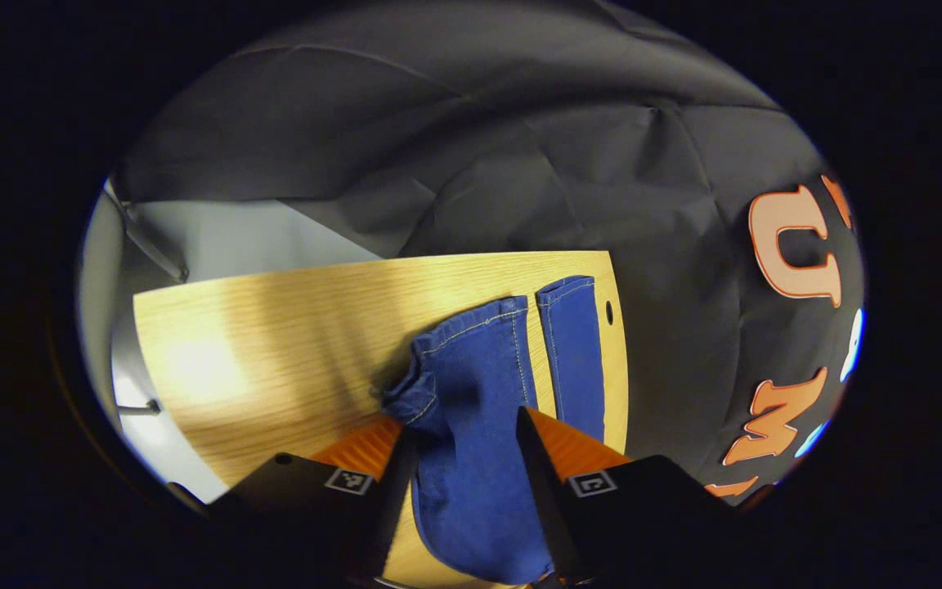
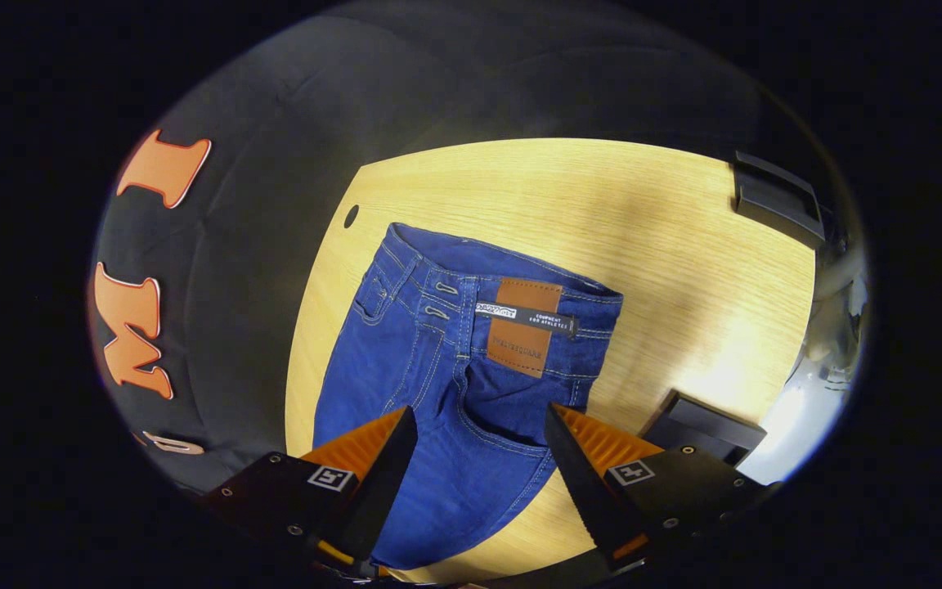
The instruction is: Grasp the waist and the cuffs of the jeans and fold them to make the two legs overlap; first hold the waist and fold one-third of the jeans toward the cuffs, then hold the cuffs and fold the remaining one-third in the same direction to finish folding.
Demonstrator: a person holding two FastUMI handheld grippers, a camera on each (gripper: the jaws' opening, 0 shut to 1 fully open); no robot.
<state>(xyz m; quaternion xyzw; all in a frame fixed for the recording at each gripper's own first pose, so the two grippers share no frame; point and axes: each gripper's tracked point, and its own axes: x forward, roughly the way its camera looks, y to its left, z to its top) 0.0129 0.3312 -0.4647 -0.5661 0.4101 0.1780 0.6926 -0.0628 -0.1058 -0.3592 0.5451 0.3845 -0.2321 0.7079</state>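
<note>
Jeans (image 2: 446,368) flat on table (image 2: 684,245), legs apart | left gripper (image 1: 464,458) over cuffs at 12, right gripper (image 2: 479,458) over waist, jaws spread, seemingly untouching | pinch both layers.

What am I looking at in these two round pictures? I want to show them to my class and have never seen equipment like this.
A person holds a two-finger claw in each hand, and a small fisheye camera rides on each claw, looking forward along its fingers. So each picture is one claw's own view.

In the left gripper view, the left claw hangs open above the leg end of a pair of blue jeans; the two cuffs lie side by side near the edge of a wooden table.

In the right gripper view, the right claw is open above the waist end, where a brown patch sits on the waistband.

Neither claw is gripping anything. The jeans lie flat on the table, not yet folded.
</note>
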